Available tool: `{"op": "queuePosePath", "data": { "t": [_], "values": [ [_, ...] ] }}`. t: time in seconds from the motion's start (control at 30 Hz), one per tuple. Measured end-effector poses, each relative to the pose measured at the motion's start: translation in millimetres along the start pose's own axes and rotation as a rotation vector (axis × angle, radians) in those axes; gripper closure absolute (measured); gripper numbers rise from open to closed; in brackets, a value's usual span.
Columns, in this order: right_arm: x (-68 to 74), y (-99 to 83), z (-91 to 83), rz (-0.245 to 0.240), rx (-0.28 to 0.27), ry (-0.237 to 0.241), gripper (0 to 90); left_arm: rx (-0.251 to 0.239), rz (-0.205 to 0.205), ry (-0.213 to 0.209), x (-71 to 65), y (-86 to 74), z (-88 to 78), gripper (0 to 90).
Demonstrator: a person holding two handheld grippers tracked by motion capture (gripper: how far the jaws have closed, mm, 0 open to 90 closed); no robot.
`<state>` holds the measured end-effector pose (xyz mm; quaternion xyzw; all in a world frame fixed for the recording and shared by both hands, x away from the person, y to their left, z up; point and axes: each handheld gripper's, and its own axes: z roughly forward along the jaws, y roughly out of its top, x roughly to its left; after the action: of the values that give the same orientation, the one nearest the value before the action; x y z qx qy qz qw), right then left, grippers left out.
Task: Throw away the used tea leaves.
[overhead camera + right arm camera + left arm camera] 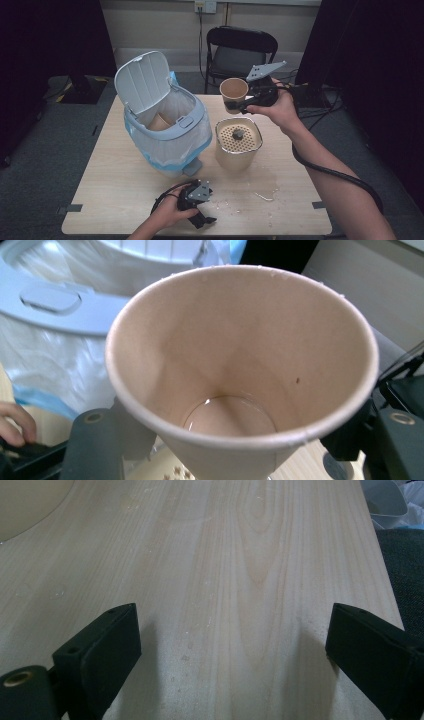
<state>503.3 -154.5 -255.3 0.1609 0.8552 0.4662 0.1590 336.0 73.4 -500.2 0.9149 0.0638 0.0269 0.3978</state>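
Wooden table [115, 200] sat in a dim room, chair [241, 50] behind its far edge. Right gripper [243, 104] was up over the far edge, clamped on a paper cup [233, 91] with a bit of liquid at the bottom. Strainer pot [238, 141] stood mid-table just below it, bin [165, 120] with its lid up to the left. Left gripper [207, 218] rested at the near edge, jaws wide apart, nothing in them.

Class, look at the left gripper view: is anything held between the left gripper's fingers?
No. The left gripper has its fingers standing wide apart, with bare wooden table between them.
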Motion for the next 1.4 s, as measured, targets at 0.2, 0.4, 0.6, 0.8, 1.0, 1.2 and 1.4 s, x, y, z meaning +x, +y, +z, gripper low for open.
{"op": "queuePosePath", "data": {
  "t": [0.2,0.4,0.6,0.8,1.0,1.2,1.4],
  "values": [
    [4.7,14.1,4.7,-0.014,-0.001,0.022,30.9,-0.002,-0.012,-0.012,-0.5,-0.3,0.7,6.8],
    [9.5,27.8,8.6,-0.035,0.004,0.043,30.9,0.000,-0.008,-0.013,-0.5,-0.3,0.7,6.6],
    [13.2,37.2,13.8,-0.051,0.020,0.058,30.9,0.006,-0.012,-0.014,-0.7,-0.3,0.5,6.2],
    [16.5,44.7,18.0,-0.049,0.005,0.078,30.8,0.003,-0.012,-0.017,-0.8,-0.3,0.6,6.2],
    [21.6,57.2,24.0,-0.065,0.004,0.097,30.7,0.016,0.013,-0.020,1.1,-0.6,-0.1,6.2],
    [29.2,68.5,34.0,-0.082,0.011,0.127,30.7,0.012,0.012,-0.023,1.0,-0.5,0.0,6.2],
    [37.4,78.6,47.3,-0.098,0.022,0.157,30.6,0.012,0.011,-0.024,1.1,-0.5,0.1,6.2]
  ]
}}
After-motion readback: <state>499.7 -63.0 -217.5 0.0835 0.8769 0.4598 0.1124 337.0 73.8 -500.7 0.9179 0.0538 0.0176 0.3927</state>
